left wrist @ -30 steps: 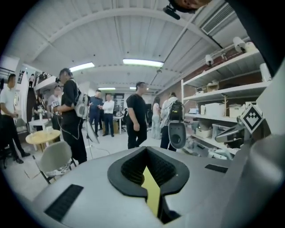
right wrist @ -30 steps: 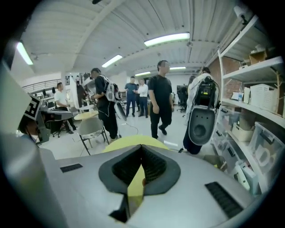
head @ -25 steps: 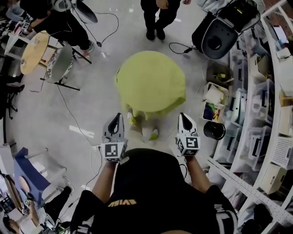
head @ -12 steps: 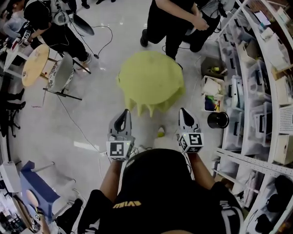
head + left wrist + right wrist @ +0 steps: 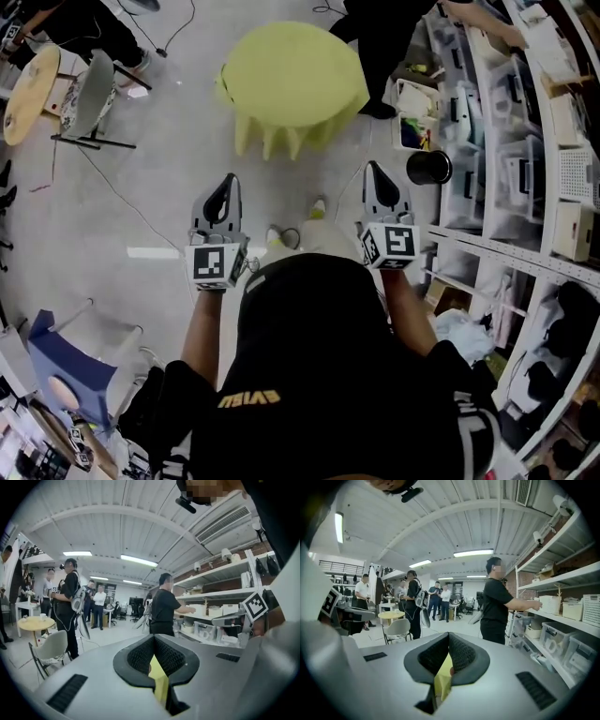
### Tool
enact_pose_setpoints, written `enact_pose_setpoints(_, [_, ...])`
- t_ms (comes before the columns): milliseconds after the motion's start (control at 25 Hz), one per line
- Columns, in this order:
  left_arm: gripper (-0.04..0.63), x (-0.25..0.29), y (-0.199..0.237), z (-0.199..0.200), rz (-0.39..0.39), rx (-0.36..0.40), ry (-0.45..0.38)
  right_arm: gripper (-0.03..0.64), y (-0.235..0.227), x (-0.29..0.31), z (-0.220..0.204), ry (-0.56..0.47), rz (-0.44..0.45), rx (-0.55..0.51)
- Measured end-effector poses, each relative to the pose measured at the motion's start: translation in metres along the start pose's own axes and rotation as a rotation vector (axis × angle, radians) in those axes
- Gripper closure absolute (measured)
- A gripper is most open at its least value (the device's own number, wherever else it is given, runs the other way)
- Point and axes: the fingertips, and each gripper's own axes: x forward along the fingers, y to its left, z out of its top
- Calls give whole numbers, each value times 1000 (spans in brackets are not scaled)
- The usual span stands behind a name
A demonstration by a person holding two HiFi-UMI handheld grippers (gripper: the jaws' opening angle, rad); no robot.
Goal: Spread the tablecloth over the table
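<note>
Workshop, grey floor [image 5: 178, 141], shelves [image 5: 525, 122] along right. Tablecloth [image 5: 292, 70]: yellow-green, draped over round surface at top of head view, top smooth, hem hanging in soft folds on near side. Surface itself fully hidden beneath tablecloth; far right edge blocked by bystander [image 5: 394, 37] in black. Left hand-held gripper [image 5: 227, 183] and right hand-held gripper [image 5: 375, 171] well apart from tablecloth, over floor, jaws of both pressed together, gripping nothing. Gripper views: only thin yellow sliver seen through gap under closed jaws.
</note>
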Motion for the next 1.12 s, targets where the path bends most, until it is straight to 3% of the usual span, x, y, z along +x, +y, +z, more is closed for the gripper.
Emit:
enact_pose_setpoints(200, [577, 0, -16, -12, 21, 25, 57, 615, -21, -20, -2, 17, -27, 53])
enact_pose_setpoints(320, [577, 3, -21, -16, 10, 61, 83, 614, -15, -27, -14, 50, 1, 38])
enact_pose_setpoints(600, [577, 10, -35, 30, 49, 81, 6, 614, -33, -29, 10, -15, 30, -20])
enact_pose_setpoints(880, [577, 26, -39, 59, 74, 116, -2, 615, -69, -35, 13, -36, -15, 76])
enact_pose_setpoints(1120, [577, 35, -46, 66, 85, 122, -17, 614, -87, -38, 5, -48, -11, 76])
